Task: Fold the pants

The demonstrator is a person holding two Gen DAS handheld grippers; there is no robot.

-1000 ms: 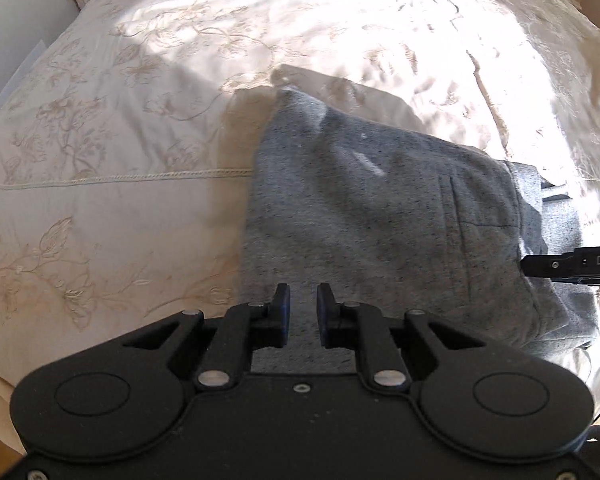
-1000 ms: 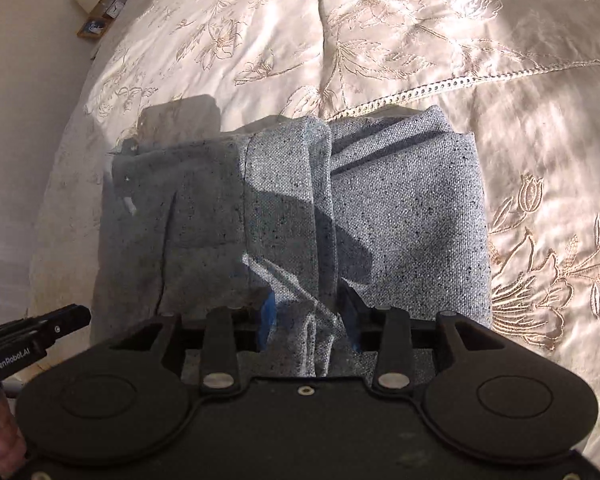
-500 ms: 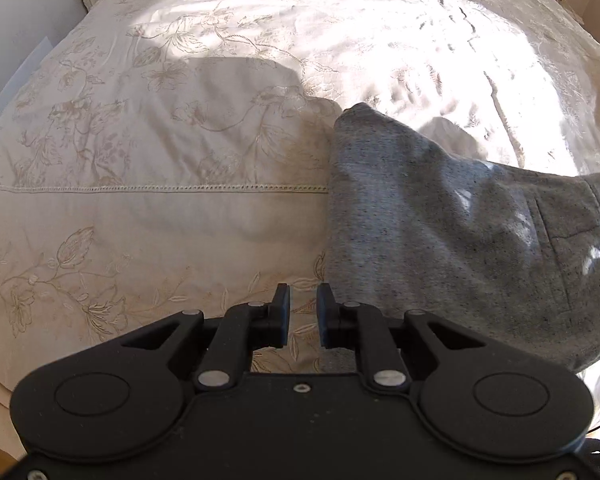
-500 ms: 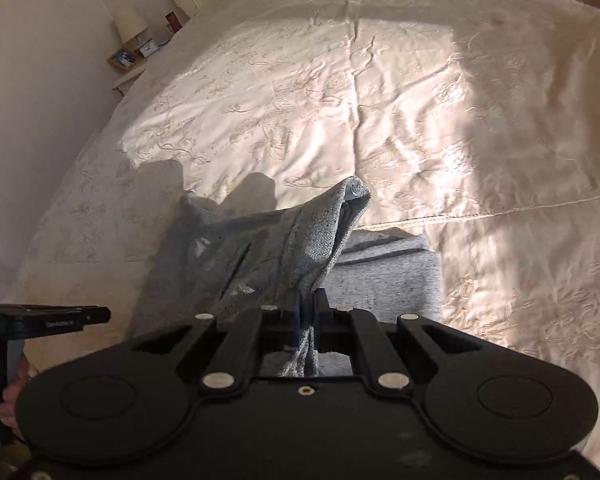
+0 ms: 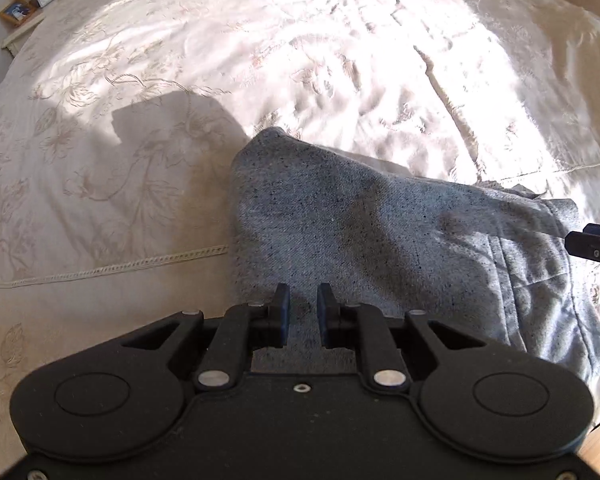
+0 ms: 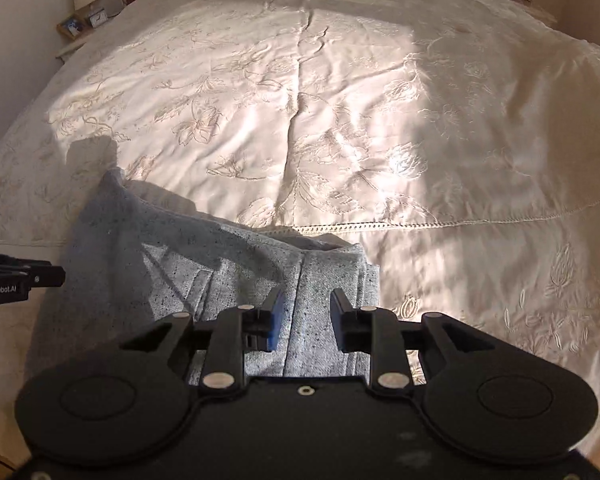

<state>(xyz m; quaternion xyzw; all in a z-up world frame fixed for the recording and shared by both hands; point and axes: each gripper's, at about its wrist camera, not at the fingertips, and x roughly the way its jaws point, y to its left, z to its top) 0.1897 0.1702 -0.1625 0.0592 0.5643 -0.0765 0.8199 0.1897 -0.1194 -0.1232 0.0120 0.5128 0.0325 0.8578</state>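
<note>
Grey pants (image 5: 380,240) lie in a compact, layered bundle at the near edge of the bed (image 5: 340,60), on its embroidered cream bedspread. The left tool (image 5: 302,308) hovers over the bundle's near left part, jaws slightly parted and empty; the right tool (image 6: 306,314) stands wider open above the near right layers, gripping nothing. The folding looks largely done, with perhaps only smoothing of the rumpled right edge left.

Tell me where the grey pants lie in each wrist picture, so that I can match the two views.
Left wrist view: the grey pants lie centre to right, above the left gripper.
Right wrist view: the grey pants lie lower left, under the right gripper.
Shared landmark: the bedspread's lace seam.
</note>
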